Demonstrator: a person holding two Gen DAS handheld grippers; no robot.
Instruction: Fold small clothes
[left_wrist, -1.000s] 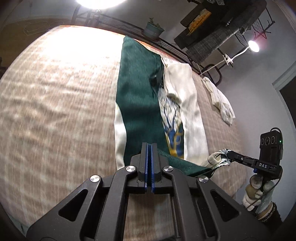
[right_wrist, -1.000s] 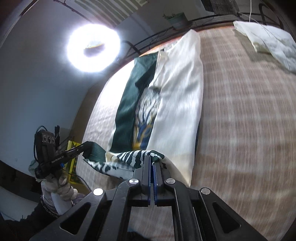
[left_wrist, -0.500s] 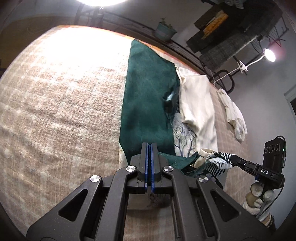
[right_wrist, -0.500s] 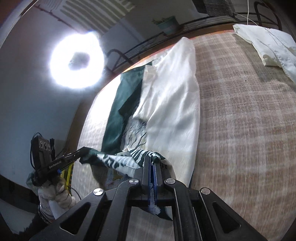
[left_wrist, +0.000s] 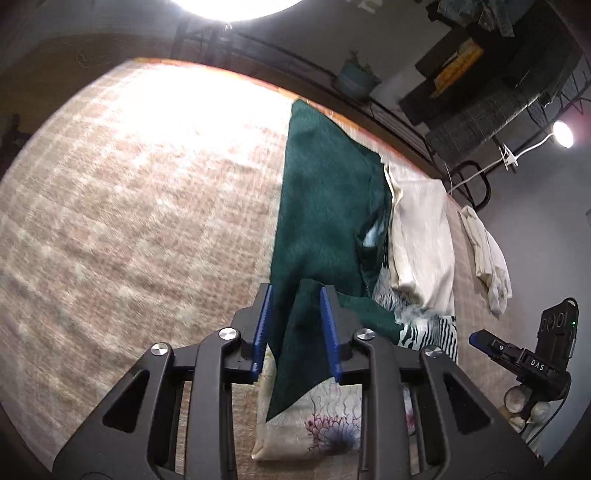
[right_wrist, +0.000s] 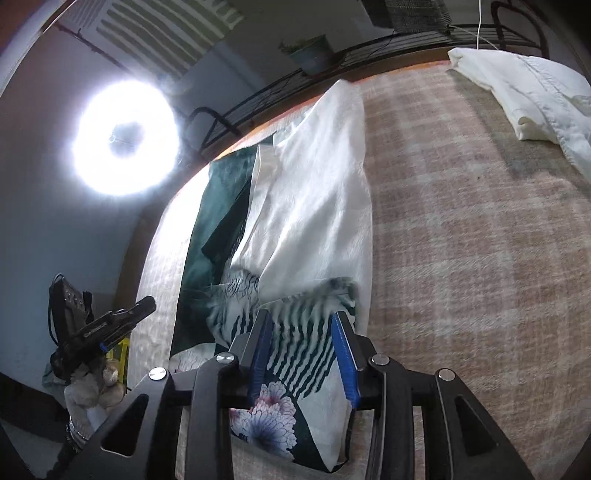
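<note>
Release looks like the step in hand. Left gripper (left_wrist: 297, 328) stands spread, the dark green hem of the printed garment (left_wrist: 325, 206) lying loose between its blue pads (left_wrist: 263, 328); right gripper (right_wrist: 303, 349) is likewise spread over the striped corner (pinching nothing). That garment lies in a long strip down the checked blanket (left_wrist: 129, 206), its near end doubled onto itself, the cream half to the right. A white cloth (right_wrist: 524, 96) waits at the far right. Next, I judge, both grippers need to draw clear without dragging the fold, then take fresh corners.
</note>
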